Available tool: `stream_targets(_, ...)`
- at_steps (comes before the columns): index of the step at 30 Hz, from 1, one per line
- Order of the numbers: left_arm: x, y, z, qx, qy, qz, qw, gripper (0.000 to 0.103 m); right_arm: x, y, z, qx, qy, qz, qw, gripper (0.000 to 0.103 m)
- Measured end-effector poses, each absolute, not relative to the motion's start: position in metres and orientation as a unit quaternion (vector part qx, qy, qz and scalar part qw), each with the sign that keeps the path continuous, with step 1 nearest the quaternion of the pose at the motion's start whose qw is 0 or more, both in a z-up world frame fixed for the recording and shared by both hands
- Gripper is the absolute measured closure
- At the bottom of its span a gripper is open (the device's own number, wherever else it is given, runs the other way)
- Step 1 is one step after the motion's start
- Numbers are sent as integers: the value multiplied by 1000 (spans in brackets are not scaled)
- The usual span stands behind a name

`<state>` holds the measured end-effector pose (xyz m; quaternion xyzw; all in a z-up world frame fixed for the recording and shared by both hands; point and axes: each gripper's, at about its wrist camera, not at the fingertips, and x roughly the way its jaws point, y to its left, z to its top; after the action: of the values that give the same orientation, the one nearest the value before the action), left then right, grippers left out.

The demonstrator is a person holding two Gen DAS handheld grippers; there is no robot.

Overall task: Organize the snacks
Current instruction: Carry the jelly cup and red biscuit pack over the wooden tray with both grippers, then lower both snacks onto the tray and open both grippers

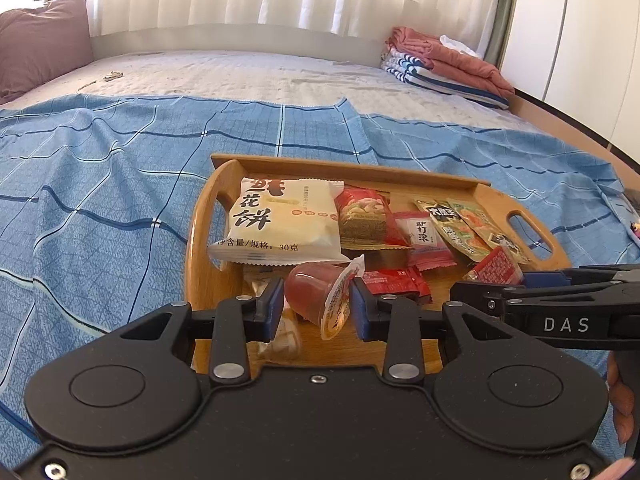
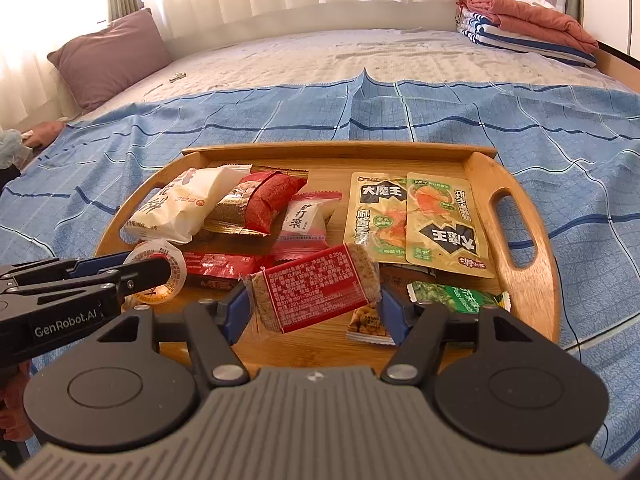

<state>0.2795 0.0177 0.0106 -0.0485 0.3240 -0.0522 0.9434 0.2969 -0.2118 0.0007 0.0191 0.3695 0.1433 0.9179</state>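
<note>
A wooden tray (image 1: 204, 232) (image 2: 536, 280) on the blue bedspread holds several snack packets. My left gripper (image 1: 316, 300) is shut on a pink jelly cup (image 1: 314, 294) that lies on its side over the tray's near left part; its foil lid (image 2: 160, 276) shows in the right wrist view. My right gripper (image 2: 314, 300) is shut on a red-labelled bar in clear wrap (image 2: 316, 286), held just above the tray's front. A large white pastry packet (image 1: 280, 220) and a red nut packet (image 1: 366, 216) lie at the back left. Two yellow-green pouches (image 2: 412, 220) lie at the right.
A pink-and-white sweet (image 2: 306, 224), a flat red packet (image 2: 224, 266) and a green packet (image 2: 456, 298) also lie in the tray. The blue checked spread (image 1: 100, 184) covers the near bed. A mauve pillow (image 2: 112, 56) is far left; folded clothes (image 1: 448, 64) are far right.
</note>
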Motion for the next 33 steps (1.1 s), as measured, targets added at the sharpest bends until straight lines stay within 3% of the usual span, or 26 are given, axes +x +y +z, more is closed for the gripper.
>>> stream_targets(18, 317, 20, 12, -44, 328, -32, 943, 70, 323, -206, -2, 9, 370, 126, 920, 34)
stream_targets(33, 296, 16, 12, -35, 329, -39, 943, 70, 298, -196, -3, -7, 374, 161, 913, 32)
